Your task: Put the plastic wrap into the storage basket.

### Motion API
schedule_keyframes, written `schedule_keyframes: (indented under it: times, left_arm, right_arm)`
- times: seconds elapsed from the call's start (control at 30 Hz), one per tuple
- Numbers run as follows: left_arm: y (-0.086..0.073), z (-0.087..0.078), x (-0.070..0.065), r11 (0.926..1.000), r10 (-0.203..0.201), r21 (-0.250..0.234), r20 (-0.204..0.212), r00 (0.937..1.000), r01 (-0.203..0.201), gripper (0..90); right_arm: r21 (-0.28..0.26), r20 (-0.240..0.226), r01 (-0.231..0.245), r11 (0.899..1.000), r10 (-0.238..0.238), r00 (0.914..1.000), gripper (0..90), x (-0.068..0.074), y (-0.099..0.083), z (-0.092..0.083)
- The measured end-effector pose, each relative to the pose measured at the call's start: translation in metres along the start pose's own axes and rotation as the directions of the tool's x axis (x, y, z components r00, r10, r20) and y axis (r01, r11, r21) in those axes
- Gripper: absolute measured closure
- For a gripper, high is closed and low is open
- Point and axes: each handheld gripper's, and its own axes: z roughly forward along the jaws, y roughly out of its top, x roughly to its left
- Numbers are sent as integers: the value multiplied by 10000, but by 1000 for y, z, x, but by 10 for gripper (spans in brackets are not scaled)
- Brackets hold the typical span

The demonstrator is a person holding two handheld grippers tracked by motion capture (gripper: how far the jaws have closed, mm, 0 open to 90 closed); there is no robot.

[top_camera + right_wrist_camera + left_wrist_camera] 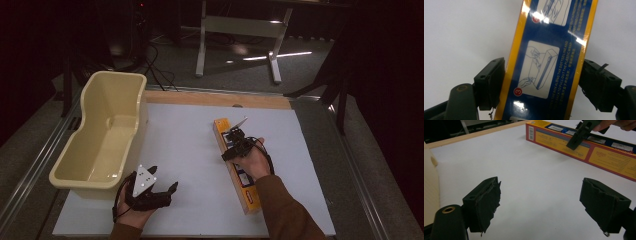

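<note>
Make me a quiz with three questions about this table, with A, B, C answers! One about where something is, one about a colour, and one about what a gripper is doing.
1. Where is the tub?
A. at the table's left side
B. on top of the long box
C. at the table's right side

2. What colour is the tub?
A. red
B. pale yellow
C. green

3. How are the left gripper's jaws?
A. shut on the tub
B. shut on the box
C. open, nothing between them

Answers:
1. A: in the high view it stands at the left, while the long box lies apart at the right.
2. B: its walls are pale yellow.
3. C: the left gripper view shows bare white table between the jaws.
</note>
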Motion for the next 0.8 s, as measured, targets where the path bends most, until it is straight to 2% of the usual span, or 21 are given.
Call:
schedule_keyframes:
  times: [0.03,0.3,0.43,0.47,0.63,0.8]
  left_arm:
    - [0,0,0,10000,0,0,0,10000,0,166]
    - [0,0,0,10000,-8,-7,11,10000,8,166]
    - [0,0,0,10000,-23,-14,21,10000,23,166]
    - [0,0,0,10000,-22,-19,26,10000,22,166]
    - [0,0,0,10000,-17,2,24,10000,17,166]
    - [0,0,0,10000,-24,12,16,10000,24,166]
  right_arm:
    - [0,0,0,10000,0,10000,233,0,0,0]
    - [1002,-141,-75,9949,90,9999,297,1,5,3]
    - [1729,-104,-379,9842,403,9991,324,1,11,4]
    - [2066,-83,-654,9762,686,9976,341,1,14,5]
    - [2398,-47,-943,9662,983,9951,358,1,17,5]
    - [2566,-286,-1286,9579,1405,9897,370,-4,19,5]
